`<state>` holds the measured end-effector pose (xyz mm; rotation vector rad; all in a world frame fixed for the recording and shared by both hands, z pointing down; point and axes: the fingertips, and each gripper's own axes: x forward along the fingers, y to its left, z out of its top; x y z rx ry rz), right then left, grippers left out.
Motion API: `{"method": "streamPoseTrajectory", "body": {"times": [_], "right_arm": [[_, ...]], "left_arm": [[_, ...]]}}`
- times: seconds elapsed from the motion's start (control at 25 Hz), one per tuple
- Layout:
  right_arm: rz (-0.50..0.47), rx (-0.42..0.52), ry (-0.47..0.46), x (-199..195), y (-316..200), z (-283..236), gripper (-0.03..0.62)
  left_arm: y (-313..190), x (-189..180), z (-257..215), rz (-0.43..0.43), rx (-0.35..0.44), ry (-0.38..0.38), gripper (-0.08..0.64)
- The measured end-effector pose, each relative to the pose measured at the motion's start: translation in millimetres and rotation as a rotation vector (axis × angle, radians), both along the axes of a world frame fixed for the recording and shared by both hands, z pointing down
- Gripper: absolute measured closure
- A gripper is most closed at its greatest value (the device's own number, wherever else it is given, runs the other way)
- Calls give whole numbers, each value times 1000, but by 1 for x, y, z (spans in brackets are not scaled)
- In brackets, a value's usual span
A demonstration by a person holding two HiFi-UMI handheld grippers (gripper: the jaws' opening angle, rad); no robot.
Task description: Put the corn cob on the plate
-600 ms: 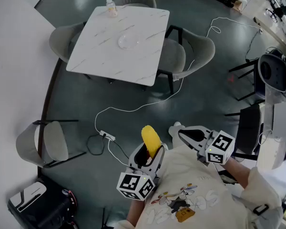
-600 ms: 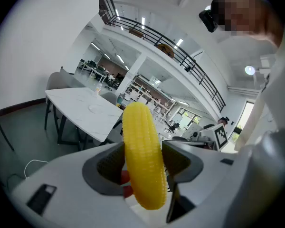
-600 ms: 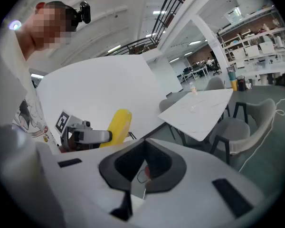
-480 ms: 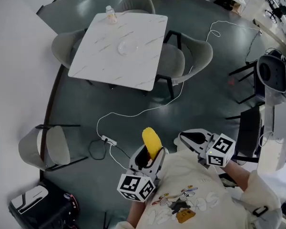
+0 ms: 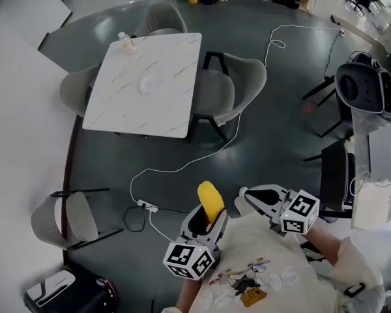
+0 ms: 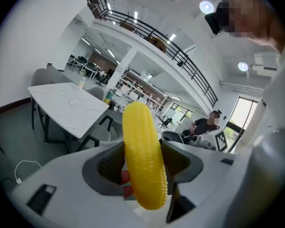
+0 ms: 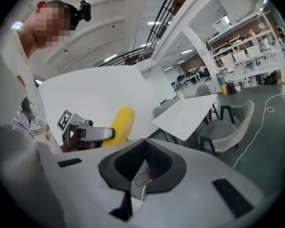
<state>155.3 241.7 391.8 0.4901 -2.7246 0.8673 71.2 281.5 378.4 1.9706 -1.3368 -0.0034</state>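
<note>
My left gripper [image 5: 207, 215] is shut on a yellow corn cob [image 5: 210, 201], which sticks up out of the jaws; in the left gripper view the corn cob [image 6: 141, 151] stands upright between both pads of that gripper [image 6: 142, 163]. My right gripper [image 5: 243, 198] is held just to its right, shut and empty; its pads meet in the right gripper view [image 7: 145, 141]. A clear plate [image 5: 150, 82] lies on the white marble table [image 5: 117, 113] far ahead across the floor. The plate [image 6: 77, 102] is also small in the left gripper view.
A small bottle [image 5: 124, 42] stands at the table's far corner. Grey chairs [image 5: 238, 83] surround the table; another chair [image 5: 68, 217] stands at left. A white cable [image 5: 182, 165] with a power strip [image 5: 148, 207] runs over the dark floor. An office chair [image 5: 358, 90] is at right.
The table and floor have slid leftwards and down in the head view. Both grippers keep their places in front of the body, and the corn cob stays gripped.
</note>
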Motion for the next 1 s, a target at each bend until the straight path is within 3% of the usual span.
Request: {"method": "streamPoseTrajectory", "body": {"times": [0.16,0.24,0.6,0.8,1.0], "right_arm": [[-36,-82,-67,13,9,-5,586],[-23,-93,-88,22,0,-1,586],[66,-69,-137,63,-53,0,586],[43,-110,-104,89,-58,15,586],[15,-211,-149,77,-69,17,586]], "left_arm": [[18,13,-15,-71,-44,-51,311],[9,18,-19,-89,-27,-65,311],[-59,58,-9,12,23,-63,311],[-63,76,-4,-59,7,-53,311],[-62,62,6,-125,-36,-17,311]]}}
